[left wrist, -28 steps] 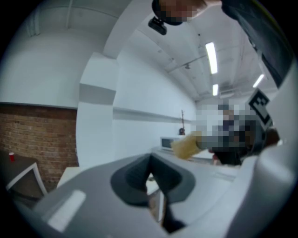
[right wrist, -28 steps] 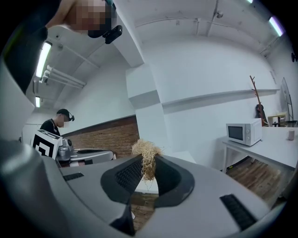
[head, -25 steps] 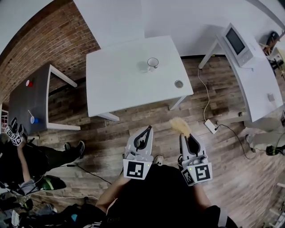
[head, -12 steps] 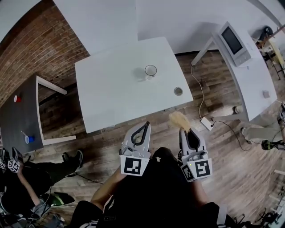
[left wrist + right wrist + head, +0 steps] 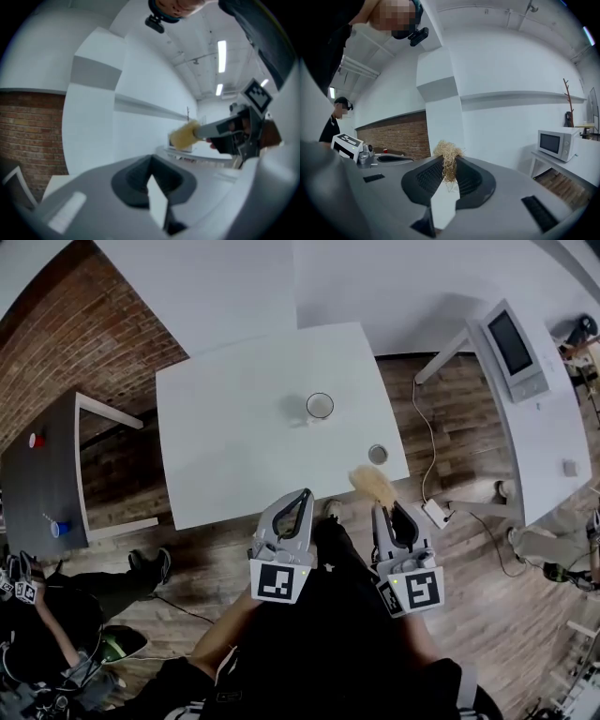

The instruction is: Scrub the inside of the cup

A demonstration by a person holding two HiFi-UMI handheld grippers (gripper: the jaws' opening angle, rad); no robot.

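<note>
Now right gripper (image 5: 384, 512) clamps scrubber (image 5: 373, 486); left gripper (image 5: 304, 496) jaws together, empty. Best: open left, brace cup (image 5: 320, 407) on table (image 5: 234, 427), then drop scrubber straight inside.

Small and half-hidden
The cup (image 5: 320, 406) interior is too small to judge; the right gripper (image 5: 386, 514) jaws hide the scrubber (image 5: 447, 152) base.

Small cup (image 5: 320, 406) upright on white table (image 5: 216, 427); straw-coloured scrubber tuft (image 5: 372, 486) in right claw (image 5: 383, 510)
</note>
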